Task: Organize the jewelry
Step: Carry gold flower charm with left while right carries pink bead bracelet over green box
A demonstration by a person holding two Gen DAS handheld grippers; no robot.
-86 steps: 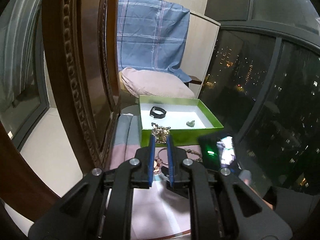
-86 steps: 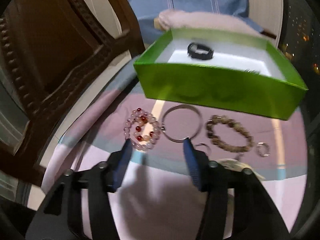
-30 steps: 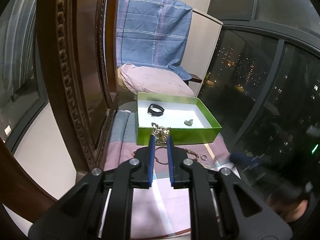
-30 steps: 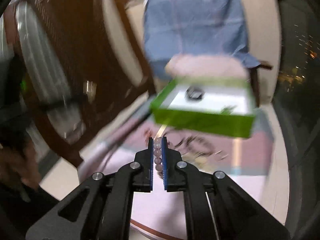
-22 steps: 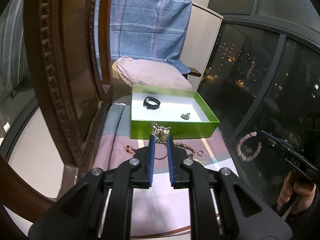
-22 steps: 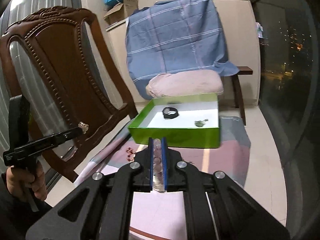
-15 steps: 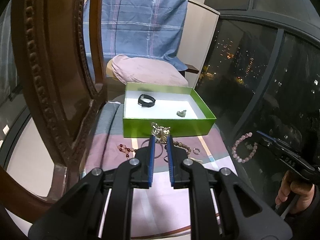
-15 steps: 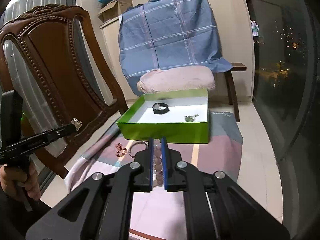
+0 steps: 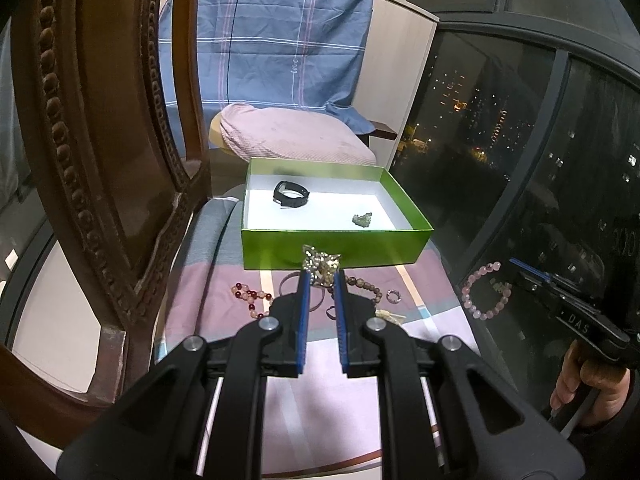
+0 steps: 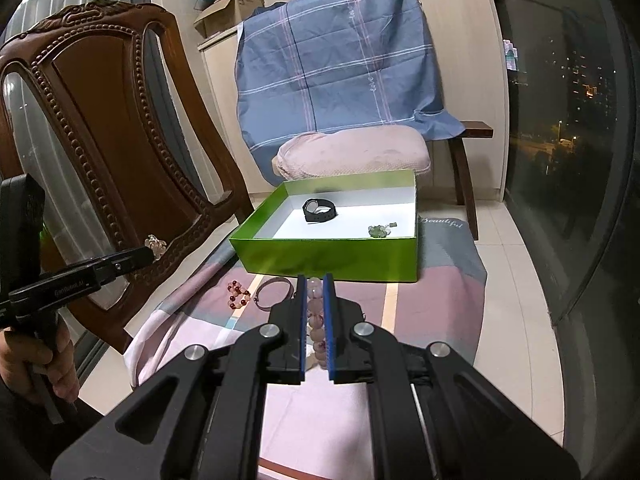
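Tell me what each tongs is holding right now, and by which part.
The left tongs pinch a small gold, sparkly trinket at their tips. The right tongs clamp a pink bead bracelet across one stretch of beads; the rest dangles.

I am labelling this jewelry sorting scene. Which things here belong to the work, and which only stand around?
Part of the job:
- green box
- black band and greenish piece inside it
- gold piece in the left gripper
- pink bracelet in the right gripper
- red bead bracelet on the cloth

Just around:
- wooden chair
- blue plaid sheet
- pink cushion
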